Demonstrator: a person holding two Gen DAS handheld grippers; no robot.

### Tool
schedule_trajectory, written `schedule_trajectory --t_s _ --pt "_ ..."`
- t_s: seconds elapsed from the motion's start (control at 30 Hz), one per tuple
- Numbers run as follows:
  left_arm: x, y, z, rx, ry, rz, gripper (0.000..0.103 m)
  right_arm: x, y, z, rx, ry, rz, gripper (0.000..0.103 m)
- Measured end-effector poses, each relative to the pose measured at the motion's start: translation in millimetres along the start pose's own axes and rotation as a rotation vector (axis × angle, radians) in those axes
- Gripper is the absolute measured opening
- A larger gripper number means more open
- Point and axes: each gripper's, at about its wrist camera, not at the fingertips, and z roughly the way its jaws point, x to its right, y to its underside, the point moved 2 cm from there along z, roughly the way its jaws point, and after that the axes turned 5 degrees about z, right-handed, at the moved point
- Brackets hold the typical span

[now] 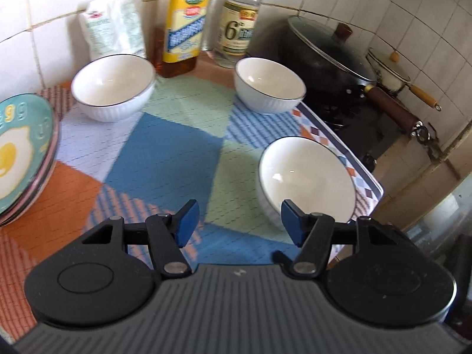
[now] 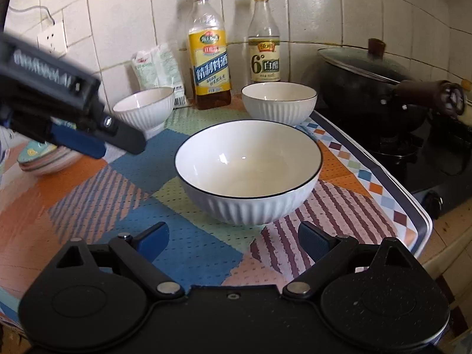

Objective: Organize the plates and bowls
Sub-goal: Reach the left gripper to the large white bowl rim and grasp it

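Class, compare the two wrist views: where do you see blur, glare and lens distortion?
Left wrist view: the bottles and salt bag are smeared by blur, and the tile lines bow. Right wrist view: sharper, with readable labels, small glints inside the near bowl, a blurred left tool, and dark corners.

Three white ribbed bowls (image 2: pixel 248 171) upright (dark-rimmed), apart; teal plates (image 1: pixel 22 153) stacked at left

Each gripper (image 2: pixel 233 240) is matte black with ribbed housing, silver pivot screws and blue finger pads (image 1: pixel 187 221).
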Motion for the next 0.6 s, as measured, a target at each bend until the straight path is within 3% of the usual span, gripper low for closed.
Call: schedule_trajectory --t_s 0.2,0.37,0.43,0.53,0.6 --pt "9 -8 30 -0.022 0.025 -0.055 0.059 6 -8 15 0.023 0.016 0.031 0.096" --pt "8 -13 53 -0.056 0.01 -0.114 0.057 12 -8 25 0.044 -0.022 0.107 0.098" --pt "10 -15 58 -0.058 0.001 -0.085 0.051 11 -8 26 0.058 -0.023 0.102 0.098" --pt "8 -16 66 -0.075 0.007 -0.086 0.026 10 -7 28 0.08 -0.026 0.1 0.099" --pt "7 -16 68 -0.079 0.025 -0.092 0.023 7 -6 30 0.092 -0.015 0.084 0.099"
